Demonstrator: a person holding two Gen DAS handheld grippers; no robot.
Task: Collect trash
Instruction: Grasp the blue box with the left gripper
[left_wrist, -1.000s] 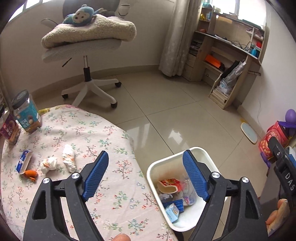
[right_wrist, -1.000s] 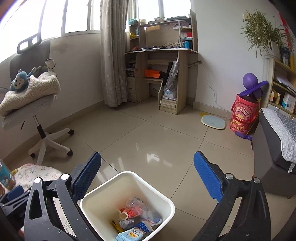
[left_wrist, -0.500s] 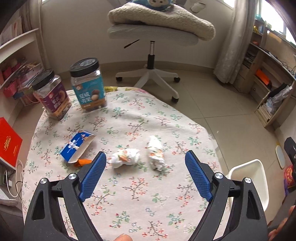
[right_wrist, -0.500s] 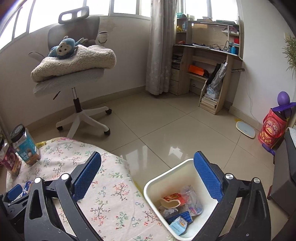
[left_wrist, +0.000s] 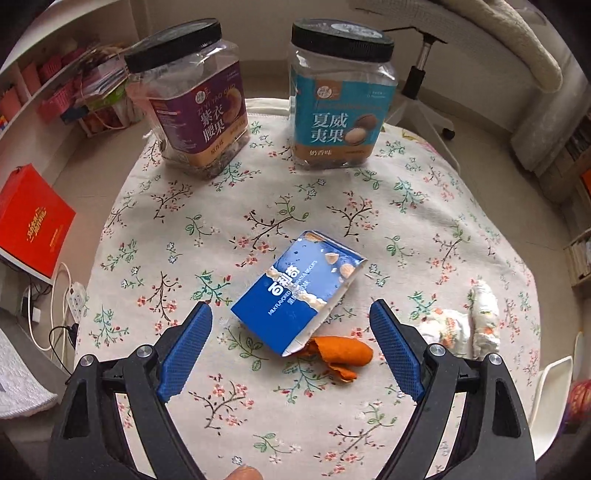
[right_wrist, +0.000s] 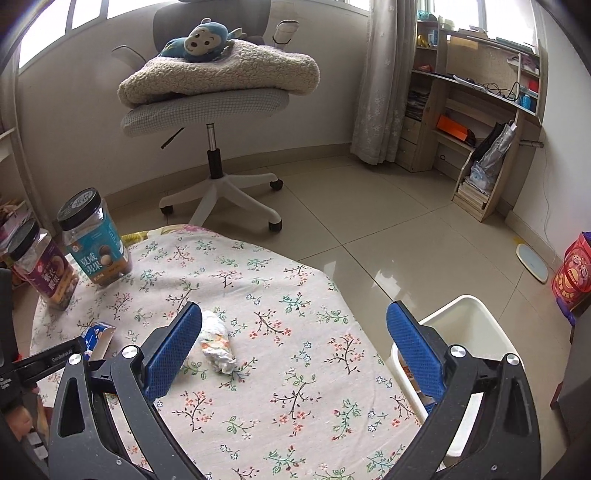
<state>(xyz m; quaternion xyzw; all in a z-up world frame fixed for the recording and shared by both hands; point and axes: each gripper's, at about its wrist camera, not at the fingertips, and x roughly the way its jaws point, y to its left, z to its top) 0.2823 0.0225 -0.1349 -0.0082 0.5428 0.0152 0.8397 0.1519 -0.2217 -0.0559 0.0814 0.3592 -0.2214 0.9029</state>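
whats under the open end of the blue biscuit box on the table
An orange peel pokes out from under the open lower end of the blue biscuit box, lying on the floral tablecloth. How far the peel runs beneath the box is hidden.

Open right tongs (right_wrist: 293, 345) hover above a crumpled tissue (right_wrist: 218, 349) on the floral tablecloth (right_wrist: 280, 280), white bin (right_wrist: 476, 317) beside
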